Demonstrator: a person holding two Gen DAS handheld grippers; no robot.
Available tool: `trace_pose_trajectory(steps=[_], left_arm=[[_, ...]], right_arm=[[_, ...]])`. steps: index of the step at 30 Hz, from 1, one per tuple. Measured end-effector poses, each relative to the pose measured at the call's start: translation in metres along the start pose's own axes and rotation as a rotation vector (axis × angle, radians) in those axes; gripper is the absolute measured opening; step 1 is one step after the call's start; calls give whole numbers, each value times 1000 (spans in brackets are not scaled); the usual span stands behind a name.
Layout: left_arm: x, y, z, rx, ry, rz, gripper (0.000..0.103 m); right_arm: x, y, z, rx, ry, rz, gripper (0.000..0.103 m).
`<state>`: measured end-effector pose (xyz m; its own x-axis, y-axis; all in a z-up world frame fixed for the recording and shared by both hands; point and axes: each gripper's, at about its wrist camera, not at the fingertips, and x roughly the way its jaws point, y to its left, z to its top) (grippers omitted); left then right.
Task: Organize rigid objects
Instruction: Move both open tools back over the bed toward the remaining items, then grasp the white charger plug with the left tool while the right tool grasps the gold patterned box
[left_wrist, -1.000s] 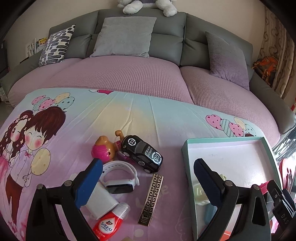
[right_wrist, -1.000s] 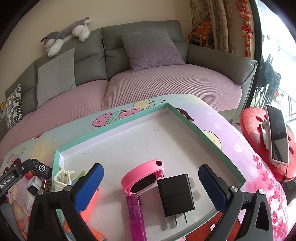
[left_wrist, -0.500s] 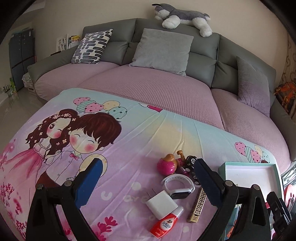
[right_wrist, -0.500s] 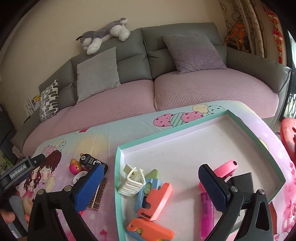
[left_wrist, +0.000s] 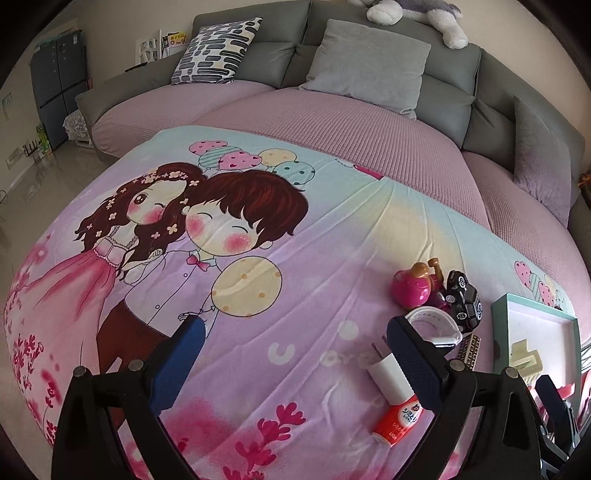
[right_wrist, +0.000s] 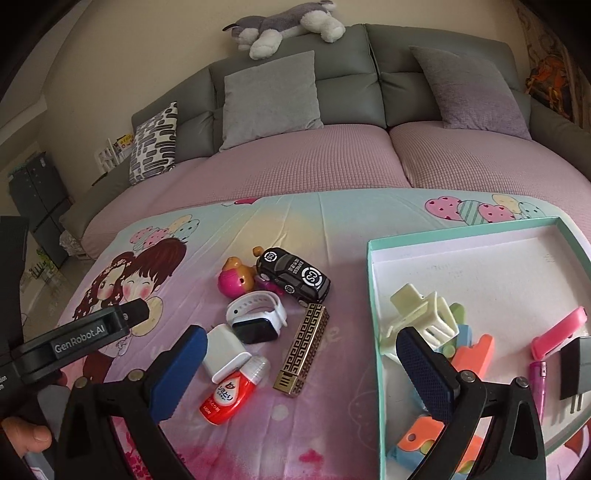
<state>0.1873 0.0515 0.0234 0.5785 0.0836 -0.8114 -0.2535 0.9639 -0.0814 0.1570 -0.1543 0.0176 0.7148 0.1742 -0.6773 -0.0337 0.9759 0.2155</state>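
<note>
Both tools hang above the cartoon-print cloth covering the table (right_wrist: 332, 221), each with its blue pads spread wide and nothing between them. The left tool (left_wrist: 295, 354) sits over bare cloth, with the loose pile off to its right; the right tool (right_wrist: 301, 363) hovers between that pile and the teal tray (right_wrist: 369, 280).

Take the tray as the marker. Just left of its near-left wall lies the gold patterned lighter (right_wrist: 302, 350), tilted on its long side. Further left is the white smartwatch (right_wrist: 256, 319), its dark face up, and touching it on the near side is the white charger plug (right_wrist: 223, 350). The red eye-drop bottle (right_wrist: 232, 393) lies against the plug, nearest the right tool's left pad. Behind the watch, away from the tools, the black toy car (right_wrist: 293, 275) stands on its wheels, and the pink round toy with a bear's head (right_wrist: 236, 280) sits just beside the car, on the side away from the tray.

Inside the tray, near its left wall, a cream hair claw (right_wrist: 421, 314) rests on a heap of orange, blue and green plastic pieces (right_wrist: 472, 350). Toward the tray's right side lie a pink band (right_wrist: 559, 332), a purple lighter (right_wrist: 537, 380) and a black plug adapter (right_wrist: 576, 363), close together.

Beyond the table runs the sofa (right_wrist: 332, 155) with a plush husky (right_wrist: 280, 26) lying along its back.
</note>
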Motion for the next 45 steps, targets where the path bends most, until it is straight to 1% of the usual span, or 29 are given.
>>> trace_pose_trajectory(steps=[2, 6, 7, 12, 13, 15, 19, 21, 23, 24, 29, 31, 35, 39, 42, 45], left_arm=[[7, 5, -3, -3, 23, 11, 99], [16, 11, -6, -8, 45, 8, 99], [18, 12, -6, -9, 50, 4, 99], [32, 14, -10, -8, 79, -10, 99], [34, 14, -11, -5, 81, -15, 99], [38, 12, -13, 3, 85, -26, 99], [42, 6, -15, 29, 105, -51, 99], [42, 2, -15, 42, 105, -73, 99], [43, -2, -16, 52, 110, -90, 99], [44, -4, -16, 55, 115, -98, 99], [45, -15, -18, 70, 131, -143, 99], [44, -21, -18, 79, 134, -165, 99], [44, -34, -21, 111, 146, -202, 99], [49, -44, -25, 132, 166, -213, 99], [51, -49, -27, 136, 174, -235, 99], [52, -53, -29, 147, 172, -233, 99]], right_arm=[[7, 8, -3, -12, 14, 13, 101], [16, 15, -8, -34, 40, -2, 86], [18, 16, -9, -33, 45, -5, 84], [30, 13, -10, -28, 77, -22, 65], [32, 13, -11, -27, 86, -30, 63], [38, 11, -13, -24, 107, -44, 53], [45, 8, -16, -20, 132, -58, 51], [48, 8, -17, -18, 144, -62, 46], [51, 7, -19, -15, 155, -72, 45], [52, 6, -19, -16, 156, -79, 42], [53, 6, -20, -30, 159, -96, 38], [52, 5, -20, -31, 160, -93, 36], [51, 1, -19, -20, 161, -86, 29], [50, 0, -19, -14, 161, -81, 28], [50, 0, -19, -18, 162, -81, 28], [50, 0, -19, -22, 164, -82, 28]])
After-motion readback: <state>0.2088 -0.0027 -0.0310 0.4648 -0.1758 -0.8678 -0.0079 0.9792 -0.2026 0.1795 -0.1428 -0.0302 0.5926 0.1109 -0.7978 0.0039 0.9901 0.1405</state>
